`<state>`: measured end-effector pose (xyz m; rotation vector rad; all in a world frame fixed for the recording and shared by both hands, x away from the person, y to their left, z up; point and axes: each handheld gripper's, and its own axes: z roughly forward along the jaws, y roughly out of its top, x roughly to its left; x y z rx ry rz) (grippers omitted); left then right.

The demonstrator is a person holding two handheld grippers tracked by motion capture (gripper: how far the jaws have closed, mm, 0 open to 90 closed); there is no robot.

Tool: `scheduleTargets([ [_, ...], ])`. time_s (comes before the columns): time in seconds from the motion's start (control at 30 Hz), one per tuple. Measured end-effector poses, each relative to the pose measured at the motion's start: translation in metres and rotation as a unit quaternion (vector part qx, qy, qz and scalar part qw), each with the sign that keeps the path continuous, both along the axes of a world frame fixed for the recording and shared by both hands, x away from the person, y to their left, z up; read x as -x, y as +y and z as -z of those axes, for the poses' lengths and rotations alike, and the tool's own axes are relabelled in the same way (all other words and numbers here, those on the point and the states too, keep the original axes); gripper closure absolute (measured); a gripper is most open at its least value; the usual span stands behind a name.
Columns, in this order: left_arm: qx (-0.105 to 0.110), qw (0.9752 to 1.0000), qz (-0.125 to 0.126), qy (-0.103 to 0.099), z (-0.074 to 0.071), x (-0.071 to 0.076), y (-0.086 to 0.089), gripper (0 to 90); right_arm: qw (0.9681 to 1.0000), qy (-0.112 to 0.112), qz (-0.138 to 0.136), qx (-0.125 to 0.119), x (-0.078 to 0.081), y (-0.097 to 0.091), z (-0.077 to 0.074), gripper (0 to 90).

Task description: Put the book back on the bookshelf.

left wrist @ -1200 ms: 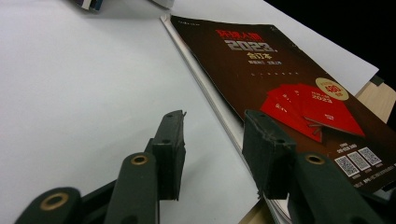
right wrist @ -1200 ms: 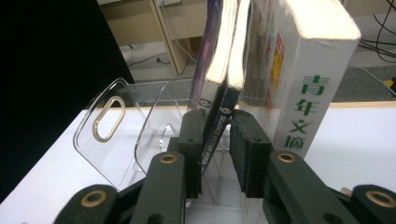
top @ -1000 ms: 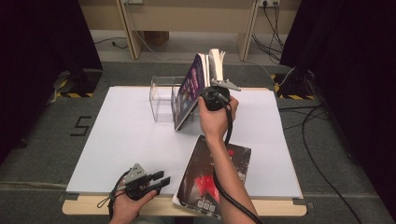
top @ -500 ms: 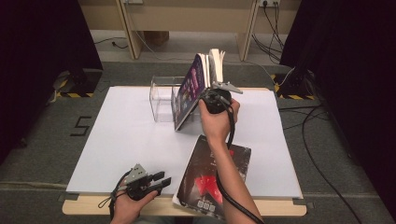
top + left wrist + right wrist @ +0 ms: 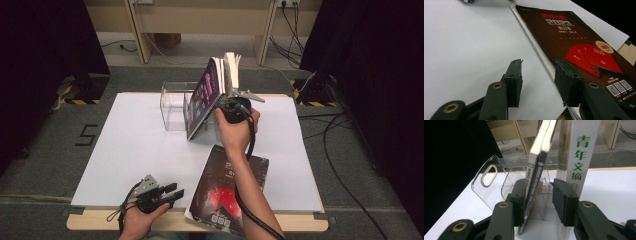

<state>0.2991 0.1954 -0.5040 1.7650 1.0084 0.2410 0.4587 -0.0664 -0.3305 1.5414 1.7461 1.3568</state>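
While the magazines [image 5: 535,170] stand leaning in the clear rack [image 5: 175,102] at the far middle of the table, the right gripper [image 5: 231,106], whose jaws have just been opening and stand wide around them, should be pulled back slowly so nothing is tipped.

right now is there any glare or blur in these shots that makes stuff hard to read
High view: dark surroundings, evenly lit white table, overall soft. Right gripper view: strong glare down the upper spines of the two magazines, lower spine print still legible; the clear rack shows mainly by its edge highlights. Left gripper view: the near jaws are soft, the dark magazine cover sharp.
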Motion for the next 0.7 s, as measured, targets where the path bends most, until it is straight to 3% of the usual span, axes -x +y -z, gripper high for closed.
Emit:
scheduleTargets([
  [0.4, 0.008, 0.9997, -0.022, -0.004, -0.001, 0.005, 0.012, 54.6, 0.9995, 0.008, -0.008, -0.030, -0.004, 0.003, 0.005, 62.8],
  [0.7, 0.009, 0.9994, -0.033, -0.002, -0.001, 0.006, 0.015, 54.6, 0.9991, 0.008, -0.014, -0.040, -0.008, 0.009, 0.008, 61.2],
])
